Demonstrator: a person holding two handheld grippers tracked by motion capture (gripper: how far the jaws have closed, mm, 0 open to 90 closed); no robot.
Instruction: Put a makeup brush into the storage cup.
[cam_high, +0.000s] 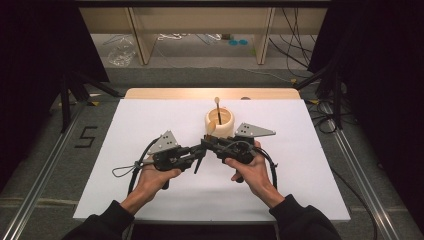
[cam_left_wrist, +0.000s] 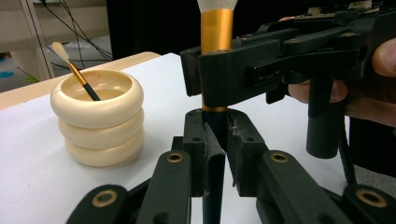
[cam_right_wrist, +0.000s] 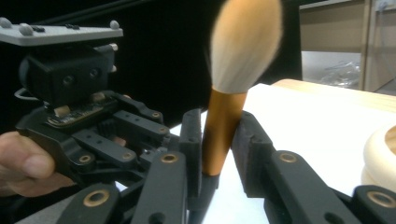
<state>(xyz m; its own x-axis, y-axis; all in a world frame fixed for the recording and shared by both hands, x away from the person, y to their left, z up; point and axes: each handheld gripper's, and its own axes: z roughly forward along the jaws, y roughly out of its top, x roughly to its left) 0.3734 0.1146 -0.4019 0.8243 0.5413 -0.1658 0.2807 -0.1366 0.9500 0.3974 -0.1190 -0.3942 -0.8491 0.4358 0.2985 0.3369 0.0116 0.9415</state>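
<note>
Left gripper (cam_left_wrist: 215, 140): jaws shut on the dark handle of the makeup brush (cam_left_wrist: 216, 28), gripping just below the gold ferrule. The brush stands upright, bristles up.

Right gripper (cam_right_wrist: 217, 140): jaws set either side of the gold ferrule. The left pad looks to touch it; on the right a thin gap may remain, hard to tell. Not a firm grip, as read from the right gripper view. In the left gripper view the same gripper crosses in front of the ferrule just above the left gripper's jaws.

High view: both grippers meet tip to tip, left gripper (cam_high: 199, 151) and right gripper (cam_high: 206, 144), just on the near side of the cream holder (cam_high: 219, 123). So the brush is in the air, near the holder on the person's side, not in it.

Holder: three stacked cream rings, standing on the white table (cam_high: 150, 120). A thinner brush (cam_left_wrist: 74, 70) with a pale tip already leans inside it.

Step in hand, as judged: handover of the makeup brush from left gripper to right, partway through, with the receiving jaws about the ferrule and the giving jaws clamped.

Next move calls for: the right jaws to press firmly on the ferrule before the left jaws let go; release too early and the brush tips. Then lift clear of the left jaws and carry it handle-down over the holder's mouth, minding the thinner brush leaning there.
</note>
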